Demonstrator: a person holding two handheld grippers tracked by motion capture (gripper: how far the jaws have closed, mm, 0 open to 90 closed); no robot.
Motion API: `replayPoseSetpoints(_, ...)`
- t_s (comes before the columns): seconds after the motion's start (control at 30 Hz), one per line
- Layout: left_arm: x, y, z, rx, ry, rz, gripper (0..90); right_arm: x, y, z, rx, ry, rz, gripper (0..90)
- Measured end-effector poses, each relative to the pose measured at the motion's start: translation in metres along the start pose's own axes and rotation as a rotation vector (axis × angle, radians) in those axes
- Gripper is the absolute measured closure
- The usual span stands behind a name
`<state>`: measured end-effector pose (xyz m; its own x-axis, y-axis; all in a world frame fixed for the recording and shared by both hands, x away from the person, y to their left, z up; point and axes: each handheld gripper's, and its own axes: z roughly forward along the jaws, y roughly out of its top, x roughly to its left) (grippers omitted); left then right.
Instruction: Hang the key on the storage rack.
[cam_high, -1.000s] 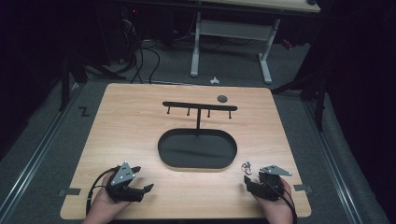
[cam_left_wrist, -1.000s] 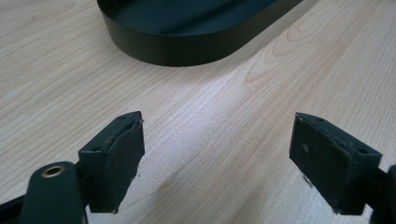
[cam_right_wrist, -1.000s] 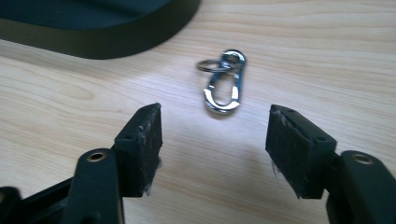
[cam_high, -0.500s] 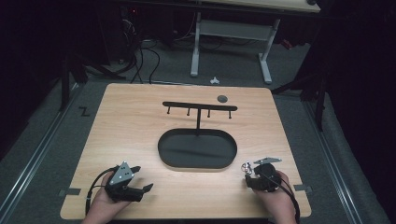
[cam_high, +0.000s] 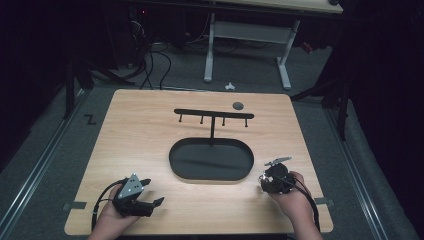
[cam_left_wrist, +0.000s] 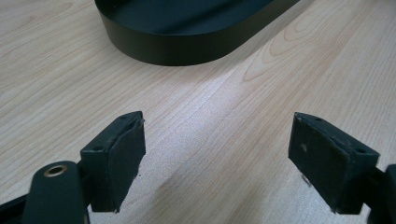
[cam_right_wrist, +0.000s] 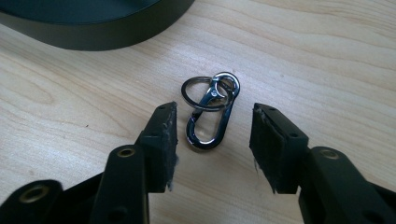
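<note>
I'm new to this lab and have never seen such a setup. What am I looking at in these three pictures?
No robot here: a person holds a hand-held gripper in each hand. The high view looks down on a wooden table; the left gripper and right gripper sit near its front edge. The other two pictures come from cameras riding on each gripper. On the table stand a black oval tray, a black hook rack behind it, and a small dark disc. The right gripper's open fingers straddle a metal clasp with keyring. Nothing is held.

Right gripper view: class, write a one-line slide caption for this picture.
Open right claw poised over a metal key clip with split ring, lying flat on the wooden table beside a black oval tray.
</note>
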<state>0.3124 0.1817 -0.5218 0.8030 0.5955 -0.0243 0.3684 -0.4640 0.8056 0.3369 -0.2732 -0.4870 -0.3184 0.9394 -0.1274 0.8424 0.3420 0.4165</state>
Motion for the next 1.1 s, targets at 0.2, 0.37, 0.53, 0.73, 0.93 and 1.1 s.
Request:
replayPoseSetpoints(0.2,0.0,0.0,0.0,0.001,-0.002,0.001,19.6,0.0,0.006,0.008,0.026,-0.007,-0.021,44.3)
replayPoseSetpoints(0.37,0.0,0.0,0.0,0.003,-0.001,0.0,19.8,-0.001,0.012,0.012,0.043,0.001,-0.039,57.9)
replayPoseSetpoints(0.53,0.0,0.0,0.0,0.004,-0.002,-0.001,19.9,-0.001,0.013,0.01,0.045,0.024,-0.044,66.4)
replayPoseSetpoints(0.73,-0.001,0.0,0.001,0.005,-0.003,0.0,19.9,-0.002,0.013,0.008,0.045,0.038,-0.046,72.9)
replayPoseSetpoints(0.93,0.0,0.0,0.001,0.01,-0.006,0.002,20.0,-0.003,0.017,0.009,0.044,0.042,-0.059,76.6)
replayPoseSetpoints(1.1,-0.001,-0.001,0.001,0.009,-0.004,0.004,20.0,-0.001,0.02,0.01,0.047,0.048,-0.066,82.6)
